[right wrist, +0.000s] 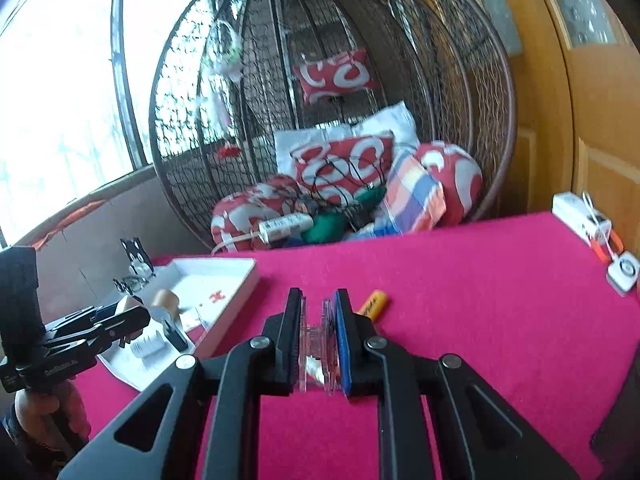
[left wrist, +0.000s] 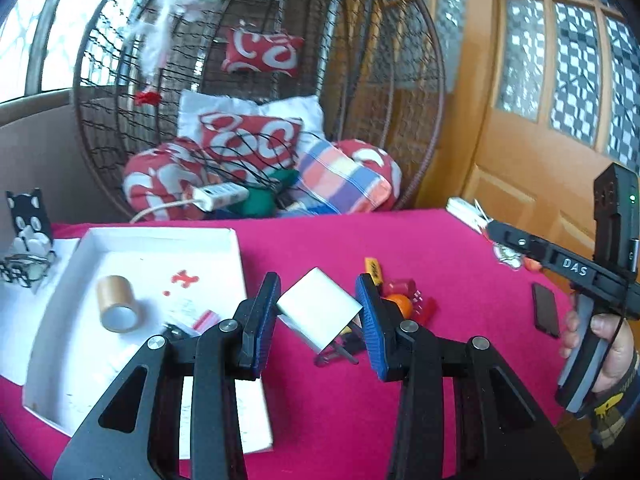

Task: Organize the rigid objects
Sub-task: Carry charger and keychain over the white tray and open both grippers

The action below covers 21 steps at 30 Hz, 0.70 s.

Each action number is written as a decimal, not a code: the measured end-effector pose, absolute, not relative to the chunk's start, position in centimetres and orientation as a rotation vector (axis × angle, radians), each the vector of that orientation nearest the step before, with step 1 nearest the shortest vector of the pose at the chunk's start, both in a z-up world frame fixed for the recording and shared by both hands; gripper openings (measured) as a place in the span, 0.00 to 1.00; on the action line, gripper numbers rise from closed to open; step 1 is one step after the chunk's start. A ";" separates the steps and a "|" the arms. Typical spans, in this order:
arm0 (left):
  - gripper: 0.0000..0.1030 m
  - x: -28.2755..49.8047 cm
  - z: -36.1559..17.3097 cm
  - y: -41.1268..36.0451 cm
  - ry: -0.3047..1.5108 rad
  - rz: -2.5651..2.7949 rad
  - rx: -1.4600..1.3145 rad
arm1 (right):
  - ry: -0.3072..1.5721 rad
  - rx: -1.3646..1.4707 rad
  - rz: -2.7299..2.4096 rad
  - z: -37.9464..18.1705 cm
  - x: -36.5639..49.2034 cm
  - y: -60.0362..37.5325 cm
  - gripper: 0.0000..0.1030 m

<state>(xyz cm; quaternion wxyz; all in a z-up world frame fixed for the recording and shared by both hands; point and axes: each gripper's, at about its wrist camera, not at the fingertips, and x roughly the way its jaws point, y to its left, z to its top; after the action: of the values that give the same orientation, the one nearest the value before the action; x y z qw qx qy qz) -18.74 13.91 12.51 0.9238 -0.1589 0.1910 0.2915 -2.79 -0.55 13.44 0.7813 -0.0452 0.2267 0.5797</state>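
My left gripper (left wrist: 318, 312) is shut on a white box-shaped block (left wrist: 318, 309), held tilted above the pink tablecloth (left wrist: 440, 248). Beneath and right of it lie an orange ball (left wrist: 400, 305), red plastic pieces (left wrist: 404, 286) and a yellow-orange tube (left wrist: 373, 270). A white tray (left wrist: 160, 236) to the left holds a brown tape roll (left wrist: 117, 303). My right gripper (right wrist: 318, 336) is shut on a clear plastic piece (right wrist: 318, 344), raised over the cloth, with the yellow-orange tube (right wrist: 374, 304) just beyond its right finger. The same tray (right wrist: 240, 276) and tape roll (right wrist: 164, 300) lie at left.
A wicker egg chair (left wrist: 256, 80) with red cushions stands behind the table. A black cat-shaped holder (left wrist: 28, 216) and glasses (left wrist: 24, 270) sit far left. A dark phone (left wrist: 546, 315) lies at right. White boxes (right wrist: 580, 216) and a small white device (right wrist: 622, 276) sit at the far right edge.
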 end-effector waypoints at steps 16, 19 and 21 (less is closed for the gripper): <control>0.37 -24.1 13.1 17.2 0.313 0.718 -0.381 | 0.460 -0.134 1.331 14.9 -5.2 2.4 0.13; 0.37 -25.2 13.0 17.7 0.298 0.738 -0.398 | 0.456 -0.150 1.341 15.1 -5.7 3.2 0.13; 0.37 -26.0 13.0 18.1 0.286 0.755 -0.407 | 0.457 -0.153 1.351 15.3 -6.0 3.7 0.13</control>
<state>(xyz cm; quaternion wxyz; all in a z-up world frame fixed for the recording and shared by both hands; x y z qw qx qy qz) -25.99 18.06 12.96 0.8995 -0.1965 0.1384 0.3648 -5.99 3.73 15.31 0.7537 -0.0700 0.2094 0.6190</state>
